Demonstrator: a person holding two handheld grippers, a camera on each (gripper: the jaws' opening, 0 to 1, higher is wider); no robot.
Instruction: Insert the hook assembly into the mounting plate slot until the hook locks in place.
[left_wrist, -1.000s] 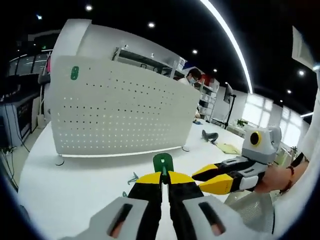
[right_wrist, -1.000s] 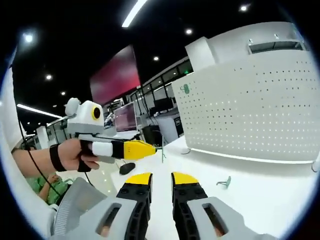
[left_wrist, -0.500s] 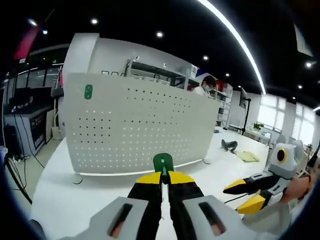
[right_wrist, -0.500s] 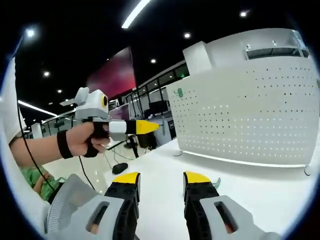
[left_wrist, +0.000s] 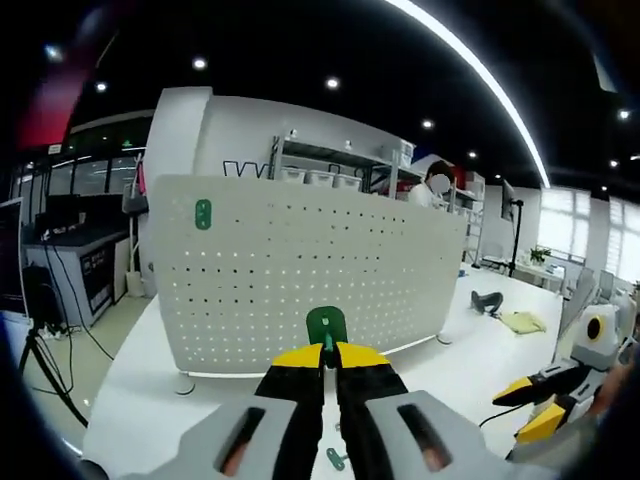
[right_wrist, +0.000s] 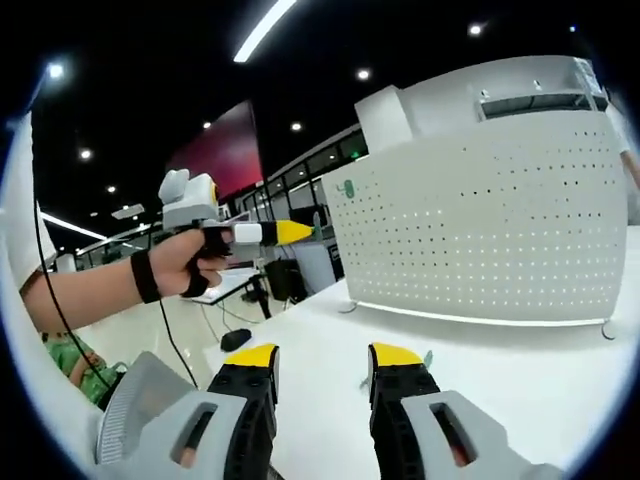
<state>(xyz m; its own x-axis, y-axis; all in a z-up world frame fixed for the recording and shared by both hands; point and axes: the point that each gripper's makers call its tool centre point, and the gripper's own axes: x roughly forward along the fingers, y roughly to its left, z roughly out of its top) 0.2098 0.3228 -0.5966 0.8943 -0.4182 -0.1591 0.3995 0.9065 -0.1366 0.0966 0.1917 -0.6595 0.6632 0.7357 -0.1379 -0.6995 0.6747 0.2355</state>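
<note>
My left gripper (left_wrist: 326, 350) is shut on a green hook piece (left_wrist: 326, 324), whose round top sticks up above the jaw tips. It is held in the air in front of the white perforated mounting plate (left_wrist: 310, 265), which stands upright on the table. A second green hook (left_wrist: 203, 214) hangs at the plate's upper left corner. In the right gripper view a hand holds the left gripper (right_wrist: 300, 232) level, left of the plate (right_wrist: 490, 235). My right gripper (right_wrist: 323, 358) is open with nothing between its jaws, low over the table; it shows again as the right gripper (left_wrist: 520, 408).
A loose green hook (left_wrist: 336, 458) lies on the white table (left_wrist: 140, 400) beneath my left jaws. A black object (right_wrist: 235, 339) and a cable lie on the table's left part. Shelving and a person stand behind the plate. A tripod (left_wrist: 40, 370) stands off the table's left edge.
My left gripper has risen with the hook and now faces the plate more squarely. The right jaws have spread wider, and that gripper has dropped toward the lower right of the left view.
</note>
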